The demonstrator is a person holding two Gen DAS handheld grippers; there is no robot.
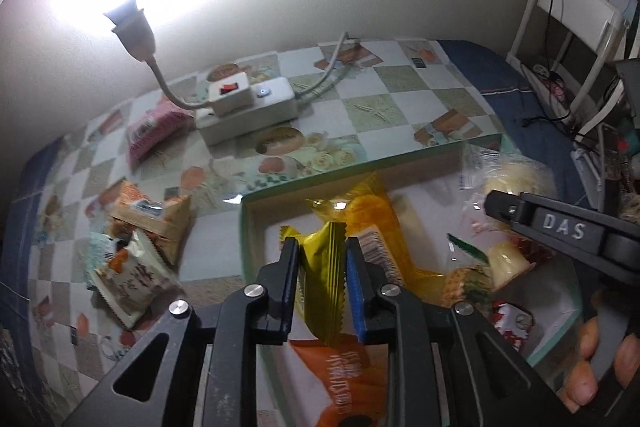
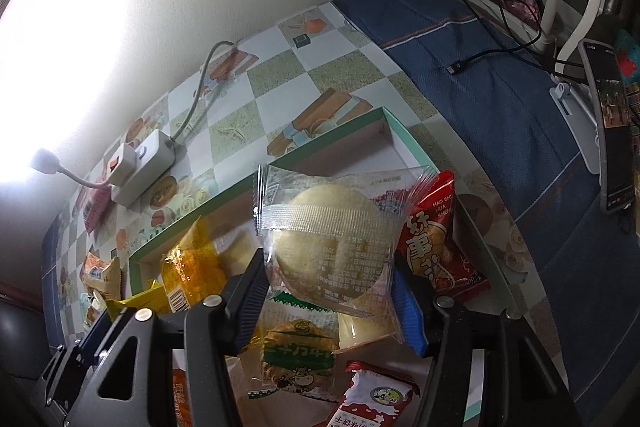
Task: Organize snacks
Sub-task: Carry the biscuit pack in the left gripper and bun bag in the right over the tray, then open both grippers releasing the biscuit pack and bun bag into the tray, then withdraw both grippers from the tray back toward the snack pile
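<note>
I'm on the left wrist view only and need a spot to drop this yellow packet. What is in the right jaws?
Observer: The right gripper is shut on a round pale pastry in a clear wrapper, held above the box.
Operator: I want room for the yellow packet. What lies under the pastry?
Observer: A green-and-white cow-print packet, flat on the box floor.
Operator: Anything along the box's right wall?
Observer: A red packet stands tilted against it.
</note>
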